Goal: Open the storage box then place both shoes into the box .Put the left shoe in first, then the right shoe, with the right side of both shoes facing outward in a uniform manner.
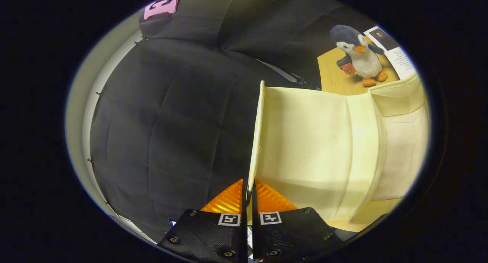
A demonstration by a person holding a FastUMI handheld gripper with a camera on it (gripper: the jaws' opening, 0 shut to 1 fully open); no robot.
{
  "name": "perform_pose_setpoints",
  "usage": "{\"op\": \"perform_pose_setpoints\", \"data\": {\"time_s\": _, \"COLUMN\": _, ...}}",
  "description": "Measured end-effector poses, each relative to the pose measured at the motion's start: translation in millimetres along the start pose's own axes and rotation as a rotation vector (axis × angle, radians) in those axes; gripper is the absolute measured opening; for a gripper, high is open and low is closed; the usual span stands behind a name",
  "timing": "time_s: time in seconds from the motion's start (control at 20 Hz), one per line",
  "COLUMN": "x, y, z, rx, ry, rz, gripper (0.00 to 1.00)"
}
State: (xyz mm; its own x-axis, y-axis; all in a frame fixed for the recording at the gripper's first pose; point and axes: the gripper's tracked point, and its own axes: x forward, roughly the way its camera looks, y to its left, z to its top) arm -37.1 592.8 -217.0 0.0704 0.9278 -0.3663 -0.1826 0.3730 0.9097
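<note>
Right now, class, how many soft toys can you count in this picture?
1. A plush penguin stands on the wooden table beyond the cream storage box, whose flap edge the gripper pinches. Others may be hidden behind the box.

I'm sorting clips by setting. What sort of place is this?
Probably a staged recording booth: black cloth wall, a wooden table with a toy penguin, and the gripper shut on a cream fabric box's lid.

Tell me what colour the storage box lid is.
Pale cream-yellow fabric, seen in the gripper view: storage box lid, pinched by the gripper.
</note>
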Motion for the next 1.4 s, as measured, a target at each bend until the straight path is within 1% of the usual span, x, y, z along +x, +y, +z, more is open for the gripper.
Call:
{"op": "perform_pose_setpoints", "data": {"time_s": 0.15, "x": 23.6, "y": -12.9, "z": -8.0, "rx": 0.007, "ry": 0.022, "rz": -0.068, "gripper": 0.05}}
{"op": "perform_pose_setpoints", "data": {"time_s": 0.2, "x": 27.4, "y": -14.0, "z": -10.7, "rx": 0.009, "ry": 0.022, "rz": -0.075, "gripper": 0.05}}
{"op": "perform_pose_setpoints", "data": {"time_s": 0.25, "x": 25.6, "y": -12.6, "z": -10.0, "rx": 0.014, "ry": 0.019, "rz": -0.067, "gripper": 0.12}}
{"op": "perform_pose_setpoints", "data": {"time_s": 0.3, "x": 20.5, "y": -10.5, "z": -6.9, "rx": 0.011, "ry": 0.012, "rz": -0.07, "gripper": 0.25}}
{"op": "perform_pose_setpoints", "data": {"time_s": 0.4, "x": 8.4, "y": -10.5, "z": -5.4, "rx": -0.041, "ry": 0.008, "rz": -0.085, "gripper": 0.76}}
{"op": "perform_pose_setpoints", "data": {"time_s": 0.45, "x": -5.6, "y": -13.5, "z": 0.0, "rx": -0.078, "ry": 0.002, "rz": -0.102, "gripper": 0.95}}
{"op": "perform_pose_setpoints", "data": {"time_s": 0.55, "x": -21.9, "y": -15.7, "z": 10.7, "rx": -0.141, "ry": -0.012, "rz": -0.126, "gripper": 0.96}}
{"op": "perform_pose_setpoints", "data": {"time_s": 0.75, "x": -85.4, "y": -13.5, "z": 27.7, "rx": -0.185, "ry": -0.069, "rz": -0.123, "gripper": 0.96}}
{"op": "perform_pose_setpoints", "data": {"time_s": 0.85, "x": -119.0, "y": -12.0, "z": 38.2, "rx": -0.209, "ry": -0.12, "rz": -0.104, "gripper": 0.96}}
{"op": "perform_pose_setpoints", "data": {"time_s": 1.0, "x": -167.1, "y": -20.1, "z": 46.2, "rx": -0.249, "ry": -0.188, "rz": -0.112, "gripper": 0.96}}
{"op": "perform_pose_setpoints", "data": {"time_s": 1.2, "x": -220.3, "y": -43.3, "z": 54.3, "rx": -0.312, "ry": -0.272, "rz": -0.176, "gripper": 0.96}}
{"op": "perform_pose_setpoints", "data": {"time_s": 1.4, "x": -267.5, "y": -93.4, "z": 59.1, "rx": -0.367, "ry": -0.344, "rz": -0.336, "gripper": 0.96}}
